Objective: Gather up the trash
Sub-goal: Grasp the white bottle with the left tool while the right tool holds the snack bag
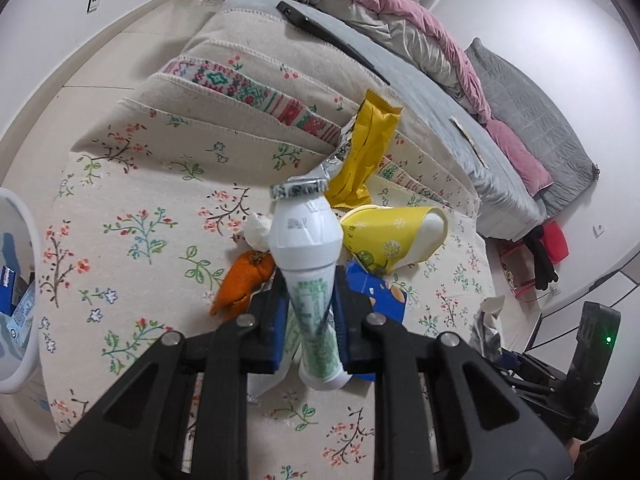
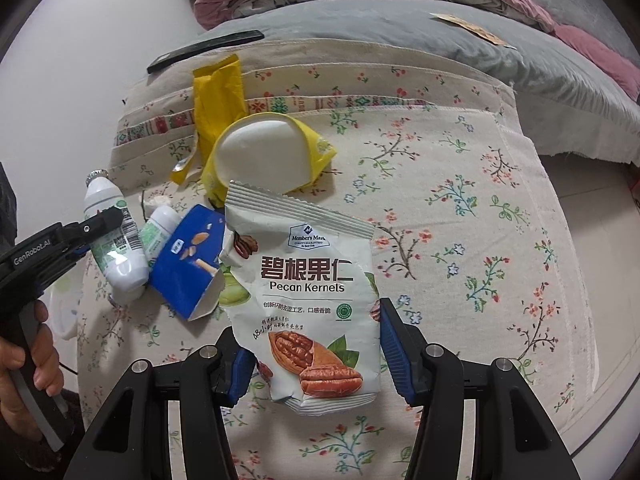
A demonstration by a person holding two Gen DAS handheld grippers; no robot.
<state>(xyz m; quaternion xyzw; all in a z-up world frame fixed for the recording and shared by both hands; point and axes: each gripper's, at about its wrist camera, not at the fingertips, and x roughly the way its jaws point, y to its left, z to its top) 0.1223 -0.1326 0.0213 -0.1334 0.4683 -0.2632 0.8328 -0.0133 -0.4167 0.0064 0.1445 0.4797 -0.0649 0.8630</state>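
My left gripper (image 1: pixel 311 304) is shut on a white yogurt bottle (image 1: pixel 306 236) with a green label and holds it above the floral cloth. The bottle also shows at the left of the right wrist view (image 2: pixel 105 216), gripped by the left gripper (image 2: pixel 108 216). My right gripper (image 2: pixel 314 344) is open, its blue pads on either side of a white pecan kernels bag (image 2: pixel 304 292); whether the pads touch the bag I cannot tell. Around lie a blue carton (image 2: pixel 186 264), a second small bottle (image 2: pixel 158 232), a yellow paper cup (image 2: pixel 264 152), a yellow wrapper (image 2: pixel 218 100) and orange peel (image 1: pixel 244 280).
A white bin (image 1: pixel 18 308) with blue packs inside stands at the far left. A bed with a grey sheet (image 1: pixel 432 92), pink quilt (image 1: pixel 400 8) and a black comb (image 1: pixel 328 36) lies behind. Crumpled tissue (image 1: pixel 256 230) sits by the peel. The right gripper with foil (image 1: pixel 486 328) shows at lower right.
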